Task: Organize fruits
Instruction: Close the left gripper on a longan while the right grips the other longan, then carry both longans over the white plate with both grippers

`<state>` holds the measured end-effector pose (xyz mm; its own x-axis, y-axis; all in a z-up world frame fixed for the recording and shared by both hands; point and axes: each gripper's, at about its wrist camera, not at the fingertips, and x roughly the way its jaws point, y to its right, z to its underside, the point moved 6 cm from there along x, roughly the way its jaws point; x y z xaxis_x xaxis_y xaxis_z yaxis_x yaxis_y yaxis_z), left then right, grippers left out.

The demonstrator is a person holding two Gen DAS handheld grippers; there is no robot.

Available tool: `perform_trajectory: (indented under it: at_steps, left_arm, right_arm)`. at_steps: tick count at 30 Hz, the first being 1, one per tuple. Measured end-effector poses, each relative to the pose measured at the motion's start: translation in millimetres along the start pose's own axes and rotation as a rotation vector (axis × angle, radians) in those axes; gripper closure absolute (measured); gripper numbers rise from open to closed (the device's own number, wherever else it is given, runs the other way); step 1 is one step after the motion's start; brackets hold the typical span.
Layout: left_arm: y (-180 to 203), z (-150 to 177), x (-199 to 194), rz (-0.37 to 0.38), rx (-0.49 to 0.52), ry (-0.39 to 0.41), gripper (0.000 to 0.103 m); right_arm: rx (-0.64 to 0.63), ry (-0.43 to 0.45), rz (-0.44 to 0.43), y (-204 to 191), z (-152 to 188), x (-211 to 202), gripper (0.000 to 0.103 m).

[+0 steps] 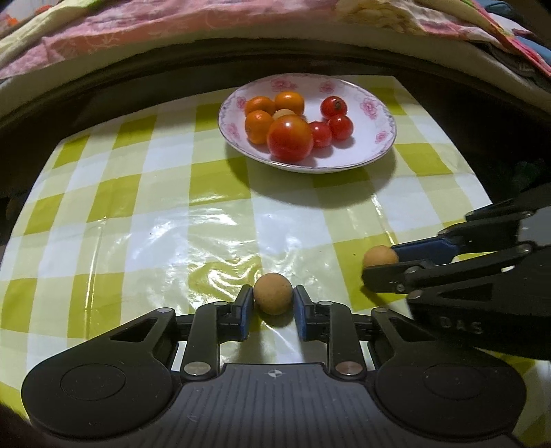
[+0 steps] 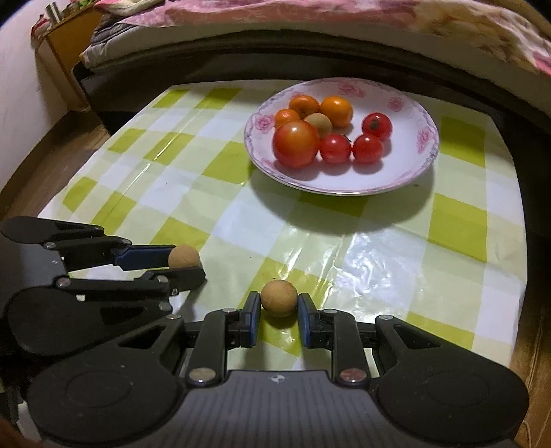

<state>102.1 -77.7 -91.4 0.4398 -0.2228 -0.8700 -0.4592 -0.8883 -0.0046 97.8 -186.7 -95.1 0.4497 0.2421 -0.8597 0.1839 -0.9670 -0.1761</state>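
Observation:
My left gripper (image 1: 273, 299) is shut on a small tan round fruit (image 1: 273, 293), low over the checked tablecloth. My right gripper (image 2: 279, 303) is shut on a second tan fruit (image 2: 279, 297). Each gripper shows in the other's view: the right one (image 1: 380, 263) with its fruit (image 1: 380, 256) at the right, the left one (image 2: 186, 263) with its fruit (image 2: 184, 256) at the left. A white floral plate (image 1: 372, 138) at the far side holds a large tomato (image 1: 290, 138), three small tomatoes (image 1: 333, 107), three oranges (image 1: 258, 126) and one tan fruit (image 1: 284, 113).
The table carries a glossy green and white checked cloth (image 1: 144, 193). A bed with a pink floral cover (image 1: 172, 20) runs behind the table. A wooden cabinet (image 2: 65, 44) stands at the far left. The plate also shows in the right wrist view (image 2: 416, 162).

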Motion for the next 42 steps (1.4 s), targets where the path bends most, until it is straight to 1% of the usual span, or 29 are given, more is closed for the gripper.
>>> perform_trajectory:
  at_steps: [6, 10, 13, 15, 19, 20, 24, 26, 28, 31, 42]
  left_arm:
    - [-0.9, 4.2, 2.7, -0.002, 0.01, -0.023, 0.07]
    - [-1.3, 3.9, 3.9, -0.003, 0.01, -0.019, 0.067]
    - [0.2, 4.4, 4.8, -0.007, 0.022, -0.015, 0.066]
    - [0.8, 4.2, 5.1, -0.009, 0.027, -0.014, 0.064]
    - [-1.8, 4.4, 5.4, -0.017, 0.022, -0.016, 0.056]
    - [-2.5, 4.3, 5.2, -0.017, 0.022, -0.017, 0.056]
    - [-1.8, 3.8, 4.9, -0.018, 0.03, -0.022, 0.058]
    - [-0.2, 3.6, 4.4, -0.007, 0.029, -0.027, 0.068]
    - [2.1, 3.7, 3.5, -0.012, 0.037, -0.028, 0.071]
    - [2.3, 4.0, 3.5, -0.014, 0.038, -0.029, 0.071]
    - [2.4, -1.3, -1.6, -0.012, 0.031, -0.013, 0.071]
  right_arm:
    - [-0.02, 0.003, -0.001, -4.3, 1.1, -0.4, 0.076]
    - [-0.02, 0.005, -0.005, -4.4, -0.4, 2.1, 0.076]
    - [-0.029, 0.008, -0.001, -6.0, -0.5, 2.8, 0.076]
    - [-0.026, 0.011, -0.003, -5.5, -1.3, 3.5, 0.076]
    - [-0.025, 0.01, -0.008, -4.6, -2.1, 3.9, 0.076]
    - [-0.024, 0.011, -0.009, -4.5, -2.1, 4.1, 0.076]
    - [-0.028, 0.009, -0.005, -4.5, -3.1, 3.9, 0.076]
    - [-0.029, 0.009, -0.003, -4.8, -2.9, 3.2, 0.076]
    - [-0.038, 0.007, -0.002, -6.2, -2.1, 2.7, 0.076]
    - [-0.053, 0.007, -0.003, -8.9, -1.0, 3.2, 0.076]
    - [-0.042, 0.018, -0.008, -7.6, -2.4, 0.1, 0.076]
